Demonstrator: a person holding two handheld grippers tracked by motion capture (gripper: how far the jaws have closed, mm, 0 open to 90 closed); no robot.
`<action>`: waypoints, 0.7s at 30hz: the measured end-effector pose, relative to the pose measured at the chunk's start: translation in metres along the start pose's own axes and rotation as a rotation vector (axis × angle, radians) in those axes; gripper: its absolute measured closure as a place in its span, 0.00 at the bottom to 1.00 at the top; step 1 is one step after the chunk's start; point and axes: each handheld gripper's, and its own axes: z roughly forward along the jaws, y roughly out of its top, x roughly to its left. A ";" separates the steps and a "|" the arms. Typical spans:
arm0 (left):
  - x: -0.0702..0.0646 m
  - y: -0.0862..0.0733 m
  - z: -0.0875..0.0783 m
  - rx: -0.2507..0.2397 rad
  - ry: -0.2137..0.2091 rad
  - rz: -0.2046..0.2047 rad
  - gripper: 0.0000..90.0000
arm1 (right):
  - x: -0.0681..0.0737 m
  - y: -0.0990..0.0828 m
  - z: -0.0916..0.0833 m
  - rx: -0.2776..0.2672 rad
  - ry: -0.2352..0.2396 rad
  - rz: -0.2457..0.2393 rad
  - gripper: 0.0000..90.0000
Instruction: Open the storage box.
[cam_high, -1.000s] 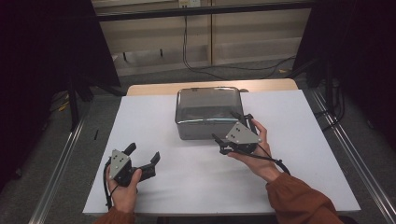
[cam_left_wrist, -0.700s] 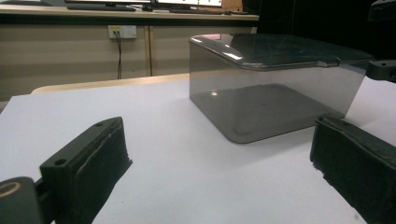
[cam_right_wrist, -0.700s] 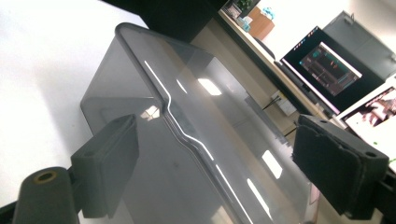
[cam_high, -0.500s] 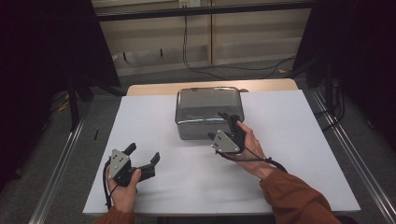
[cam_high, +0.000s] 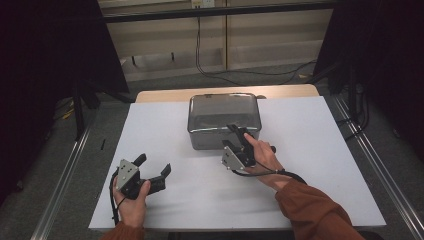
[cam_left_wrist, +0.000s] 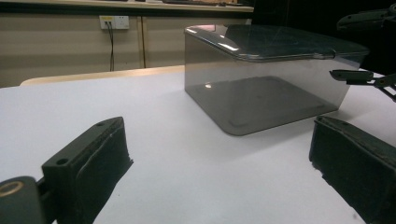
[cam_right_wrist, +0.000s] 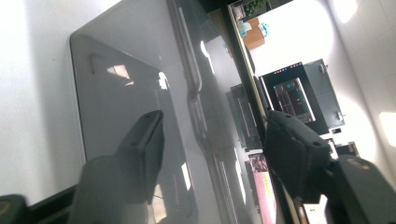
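A smoky see-through box (cam_high: 222, 112) with a lid stands at the back middle of the white table (cam_high: 310, 150). My right gripper (cam_high: 239, 132) is turned on its side at the box's front right corner. In the right gripper view, the lid's rim (cam_right_wrist: 196, 93) runs between the two jaws of the right gripper (cam_right_wrist: 217, 135), with a gap on both sides. The jaws have just been closing. The left gripper view shows one right jaw above the lid (cam_left_wrist: 280, 44) and the other below the rim. My left gripper (cam_high: 154, 164) rests open near the front left, with nothing between its jaws.
A strip of bare wooden tabletop (cam_high: 225, 93) shows behind the white sheet. Metal rails (cam_high: 65, 175) run along both sides of the table. Cables (cam_high: 215, 70) lie on the floor beyond, below a wall socket (cam_left_wrist: 114, 21).
The right gripper has moved left to the box's front right corner, and its jaws have narrowed around the lid's rim. The left gripper has stayed put.
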 end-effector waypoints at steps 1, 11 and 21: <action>0.000 0.000 0.000 0.000 0.000 0.001 0.05 | 0.002 0.001 0.001 0.006 0.001 -0.028 0.49; 0.000 0.000 0.000 0.003 -0.002 0.017 0.06 | 0.008 0.004 0.007 0.042 0.004 -0.099 0.67; 0.000 0.000 0.002 0.009 0.027 0.016 0.07 | 0.008 0.005 0.006 0.031 -0.019 -0.128 0.82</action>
